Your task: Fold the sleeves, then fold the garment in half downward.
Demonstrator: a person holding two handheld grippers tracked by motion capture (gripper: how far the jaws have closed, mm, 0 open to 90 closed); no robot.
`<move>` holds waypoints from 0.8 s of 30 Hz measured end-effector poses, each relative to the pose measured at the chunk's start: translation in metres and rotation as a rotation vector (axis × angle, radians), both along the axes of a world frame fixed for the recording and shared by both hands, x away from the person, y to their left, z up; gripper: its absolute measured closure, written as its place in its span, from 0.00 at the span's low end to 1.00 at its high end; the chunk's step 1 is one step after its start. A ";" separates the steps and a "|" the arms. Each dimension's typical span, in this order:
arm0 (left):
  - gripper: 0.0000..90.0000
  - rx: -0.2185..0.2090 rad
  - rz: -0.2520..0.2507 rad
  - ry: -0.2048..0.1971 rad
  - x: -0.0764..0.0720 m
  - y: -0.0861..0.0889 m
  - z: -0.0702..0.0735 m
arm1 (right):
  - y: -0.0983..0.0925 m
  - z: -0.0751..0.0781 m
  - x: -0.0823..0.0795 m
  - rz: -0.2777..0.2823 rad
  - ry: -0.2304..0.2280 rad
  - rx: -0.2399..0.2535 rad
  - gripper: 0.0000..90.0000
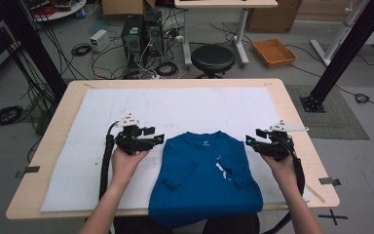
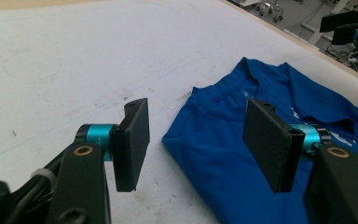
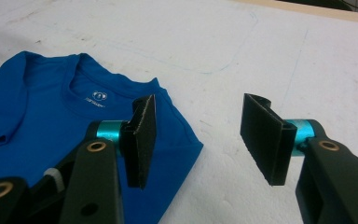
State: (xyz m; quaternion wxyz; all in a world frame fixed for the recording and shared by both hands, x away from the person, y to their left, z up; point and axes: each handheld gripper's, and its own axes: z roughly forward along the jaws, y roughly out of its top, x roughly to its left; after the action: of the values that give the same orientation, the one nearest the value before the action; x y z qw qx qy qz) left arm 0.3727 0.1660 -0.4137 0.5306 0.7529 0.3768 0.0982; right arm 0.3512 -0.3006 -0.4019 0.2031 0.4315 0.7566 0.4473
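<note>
Blue cotton T-shirt [image 1: 205,178]: lower centre of frame, on white felt mat [image 1: 102,146], sleeves folded inward, hem over table edge. Left gripper [image 1: 161,138] and right gripper [image 1: 248,140]: at shoulder corners, jaws spread, holding nothing. Judgement: side folds done; lengthwise fold remaining.

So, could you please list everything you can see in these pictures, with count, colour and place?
T-shirt: one, blue, sleeves folded in, at the table's near edge between the tools.
Cover sheet: one, white, spread over the table.
Table: one, light wood.
Stool: one, black, behind the table.
Tray: one, orange, on the floor at back right.
Computer towers: two, black, on the floor among cables.
Left tool: one, black, jaws open beside the shirt's shoulder.
Right tool: one, black, jaws open at the other shoulder.
</note>
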 end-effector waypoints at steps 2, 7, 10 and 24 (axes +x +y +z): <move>0.46 0.004 -0.002 0.005 -0.001 0.001 0.000 | 0.000 0.000 0.000 -0.003 0.002 -0.002 0.51; 0.46 0.000 -0.002 0.003 -0.002 0.003 0.001 | 0.002 0.001 0.002 -0.004 0.002 0.001 0.51; 0.46 0.002 0.002 0.011 -0.001 0.002 -0.001 | 0.003 0.000 0.004 0.000 0.005 -0.002 0.51; 0.53 0.056 -0.013 0.122 0.022 -0.023 -0.013 | 0.022 -0.011 0.024 0.024 0.053 -0.048 0.60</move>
State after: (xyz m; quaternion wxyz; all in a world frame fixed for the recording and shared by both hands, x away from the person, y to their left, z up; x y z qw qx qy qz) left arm 0.3943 0.1430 -0.4262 0.4862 0.7744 0.4005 0.0591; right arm 0.3755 -0.2791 -0.4132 0.1878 0.4289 0.7776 0.4198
